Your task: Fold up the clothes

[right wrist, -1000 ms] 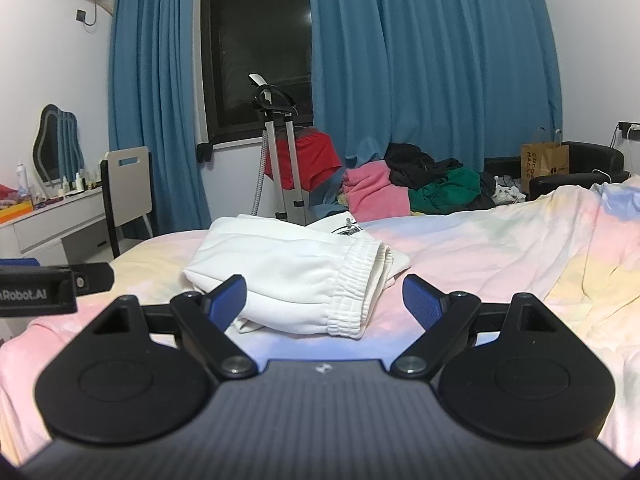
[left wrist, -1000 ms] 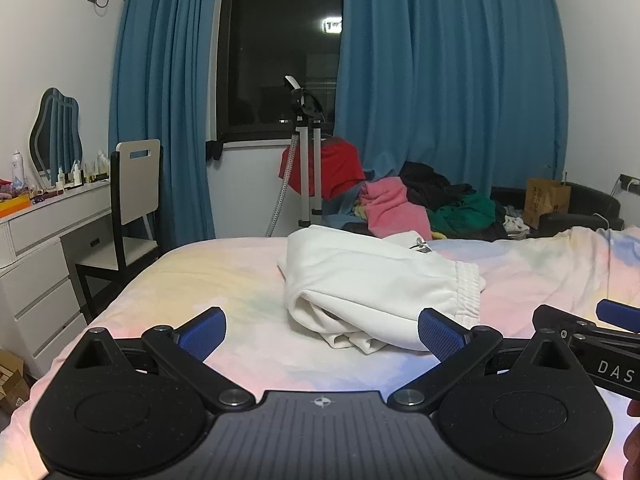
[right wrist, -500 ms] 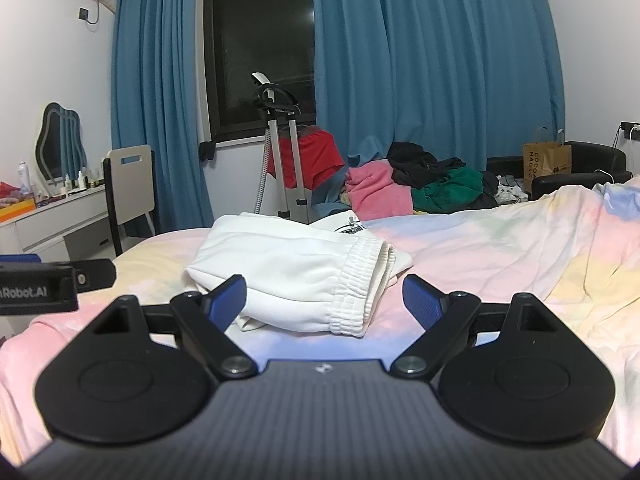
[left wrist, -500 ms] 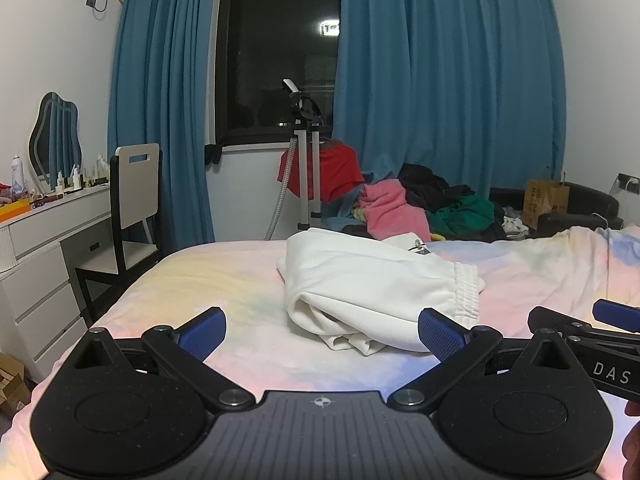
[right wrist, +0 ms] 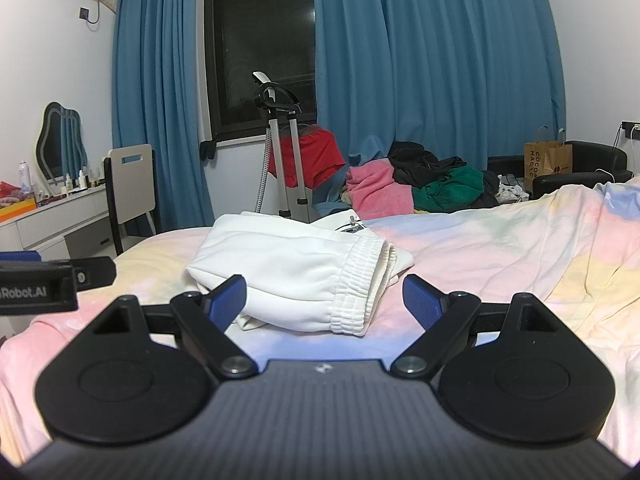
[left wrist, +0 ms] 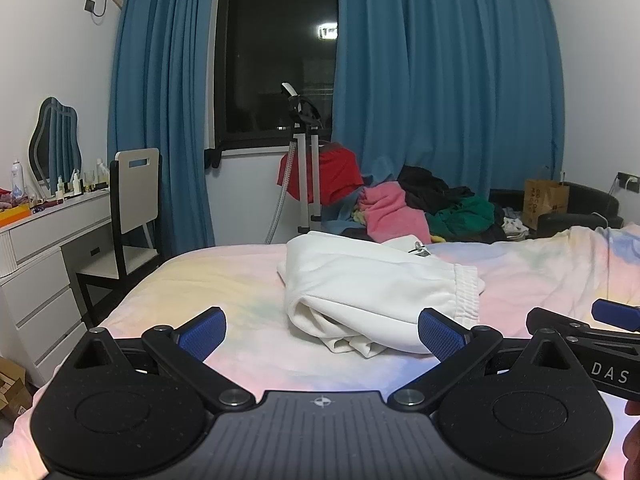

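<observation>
A white garment [left wrist: 372,284] with an elastic waistband lies folded in a bundle on the pastel bed sheet [left wrist: 208,280]; the right wrist view shows the same white garment [right wrist: 288,268]. My left gripper [left wrist: 320,330] hovers open just short of the bundle, nothing between its blue pads. My right gripper [right wrist: 324,300] is open too, level with the near edge of the waistband and not touching it. Each view catches the other gripper at its edge: the right gripper [left wrist: 592,324] and the left gripper [right wrist: 60,280].
A pile of pink, black and green clothes [right wrist: 420,184] lies beyond the bed. A garment steamer stand [right wrist: 280,148] with a red cloth stands by the window. A white chair [left wrist: 136,196] and dresser [left wrist: 44,264] are at the left, a paper bag [right wrist: 548,160] at the right.
Both grippers have drawn back slightly and risen a little; the white garment sits a bit lower and farther in both views. It has not been touched.
</observation>
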Motion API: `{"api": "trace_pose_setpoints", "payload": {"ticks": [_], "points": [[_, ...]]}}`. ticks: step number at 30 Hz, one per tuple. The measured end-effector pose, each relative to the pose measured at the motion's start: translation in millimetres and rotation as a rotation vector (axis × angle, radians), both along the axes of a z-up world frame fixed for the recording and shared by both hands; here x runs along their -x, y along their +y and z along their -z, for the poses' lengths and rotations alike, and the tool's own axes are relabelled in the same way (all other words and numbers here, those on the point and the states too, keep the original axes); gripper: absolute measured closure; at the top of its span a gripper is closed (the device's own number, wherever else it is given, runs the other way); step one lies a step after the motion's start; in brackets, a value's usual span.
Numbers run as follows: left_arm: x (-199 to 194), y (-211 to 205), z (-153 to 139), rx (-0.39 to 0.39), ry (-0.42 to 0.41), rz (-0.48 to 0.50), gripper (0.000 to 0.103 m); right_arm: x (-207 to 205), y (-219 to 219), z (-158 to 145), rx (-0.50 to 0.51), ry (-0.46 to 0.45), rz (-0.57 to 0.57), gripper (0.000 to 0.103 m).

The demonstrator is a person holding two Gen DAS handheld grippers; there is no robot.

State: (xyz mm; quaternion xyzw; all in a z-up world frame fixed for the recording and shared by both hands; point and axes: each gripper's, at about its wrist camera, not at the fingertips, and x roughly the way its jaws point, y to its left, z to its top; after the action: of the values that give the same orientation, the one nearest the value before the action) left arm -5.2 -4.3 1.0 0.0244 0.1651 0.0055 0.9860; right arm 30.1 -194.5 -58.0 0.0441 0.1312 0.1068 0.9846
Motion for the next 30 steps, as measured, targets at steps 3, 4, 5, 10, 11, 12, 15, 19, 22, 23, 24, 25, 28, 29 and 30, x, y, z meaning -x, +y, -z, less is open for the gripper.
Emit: {"api": "trace_pose_setpoints", "payload": {"ticks": [3, 4, 5, 10, 11, 12, 15, 19, 22, 23, 24, 25, 28, 29, 30], "points": [[1, -1, 1, -0.006, -0.002, 0.0, 0.0, 0, 0, -1, 0.0, -0.001, -0.001, 0.016], [1, -1, 1, -0.007, -0.003, -0.001, 0.0, 0, 0, -1, -0.001, -0.002, -0.001, 0.016], [1, -1, 1, -0.008, -0.003, -0.001, 0.0, 0, 1, 0, -0.002, -0.003, -0.001, 0.016], [0, 0, 2, -0.005, -0.004, -0.001, 0.0, -1, 1, -2, -0.001, -0.004, -0.001, 0.016], [0, 0, 2, -0.004, -0.004, 0.0, 0.0, -1, 1, -1, 0.0, -0.01, -0.002, 0.017], [0, 0, 3, -0.004, -0.004, -0.001, 0.0, -1, 1, -1, 0.003, -0.014, -0.001, 0.017], [-2, 1, 3, -0.01, -0.005, -0.007, 0.0, -2, 1, 2, 0.011, -0.024, 0.004, 0.018], [-5, 2, 4, -0.017, -0.006, -0.016, 0.0, -5, -2, 5, 0.016, 0.002, 0.031, 0.039], [-6, 3, 5, -0.021, -0.006, -0.022, 0.0, -5, -3, 5, -0.009, 0.022, 0.048, 0.052], [-6, 5, 5, -0.017, -0.005, -0.021, 0.0, -4, -4, 5, -0.015, 0.023, 0.056, 0.056], [-5, 6, 5, -0.016, -0.007, -0.021, 0.0, -1, -3, 4, -0.017, 0.018, 0.064, 0.06], [-4, 7, 5, -0.016, -0.01, -0.02, 0.0, 2, -2, 2, -0.013, 0.013, 0.074, 0.065], [-2, 11, 5, -0.013, -0.01, -0.021, 0.0, 10, 0, -3, -0.021, -0.007, 0.098, 0.067], [-1, 12, 5, -0.011, -0.01, -0.021, 0.0, 13, 0, -6, -0.023, -0.015, 0.108, 0.067], [0, 13, 5, -0.01, -0.01, -0.022, 0.0, 15, 0, -9, -0.025, -0.023, 0.118, 0.067]]}}
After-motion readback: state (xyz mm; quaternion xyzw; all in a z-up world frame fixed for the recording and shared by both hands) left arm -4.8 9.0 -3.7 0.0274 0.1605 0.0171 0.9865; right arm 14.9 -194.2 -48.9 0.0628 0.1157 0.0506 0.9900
